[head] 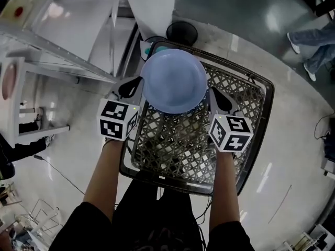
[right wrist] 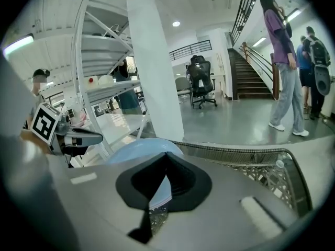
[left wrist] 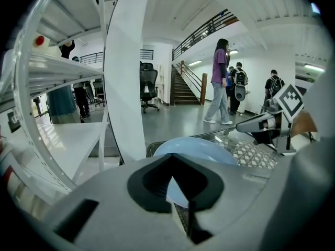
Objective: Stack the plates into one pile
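In the head view, you are holding a pale blue plate (head: 174,81) over the far end of a black wire basket (head: 178,140). Your left gripper (head: 137,85) is pinching the plate's left edge and your right gripper (head: 212,99) is pinching its right edge. The plate is round, so it has no long axis. It is lying about level with its hollow face turned up, raised clear of the basket's mesh. The only print showing is the black-and-white square patterns on the marker cubes (head: 118,120); no words can be read.

In the left gripper view, the jaws are pressing together on the plate's (left wrist: 193,148) rim. The plate is spreading away from them above the basket, towards the right gripper at its opposite edge.

In the right gripper view, the jaws are clamping the plate's (right wrist: 138,150) thin edge in the same way. The left gripper is showing beyond the plate, above the basket's near rim.
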Demonstrator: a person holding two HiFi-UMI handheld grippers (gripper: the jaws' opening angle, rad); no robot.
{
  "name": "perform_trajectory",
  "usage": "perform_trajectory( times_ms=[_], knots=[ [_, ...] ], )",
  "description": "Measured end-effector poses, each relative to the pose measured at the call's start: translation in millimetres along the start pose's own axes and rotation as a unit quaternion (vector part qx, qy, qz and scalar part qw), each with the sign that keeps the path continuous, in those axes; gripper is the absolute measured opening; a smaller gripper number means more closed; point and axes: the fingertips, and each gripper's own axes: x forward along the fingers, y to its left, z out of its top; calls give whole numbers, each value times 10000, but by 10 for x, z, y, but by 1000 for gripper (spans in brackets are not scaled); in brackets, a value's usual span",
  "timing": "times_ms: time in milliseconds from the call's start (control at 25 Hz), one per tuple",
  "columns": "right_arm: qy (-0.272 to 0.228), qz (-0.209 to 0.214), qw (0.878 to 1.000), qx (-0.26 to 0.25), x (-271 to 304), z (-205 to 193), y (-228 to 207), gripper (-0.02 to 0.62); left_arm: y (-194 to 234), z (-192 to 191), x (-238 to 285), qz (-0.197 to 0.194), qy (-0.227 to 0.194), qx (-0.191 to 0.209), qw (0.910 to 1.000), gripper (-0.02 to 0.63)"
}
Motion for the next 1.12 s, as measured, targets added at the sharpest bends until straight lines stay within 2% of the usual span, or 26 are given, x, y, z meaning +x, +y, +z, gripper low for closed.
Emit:
perform_trajectory(
  times_ms=[1120],
  knots=[
    [-1074, 20, 9940, -203, -1007, 661, 431, 12, -300, 653, -891, -9, -915, 182, 9956, -5]
  ],
)
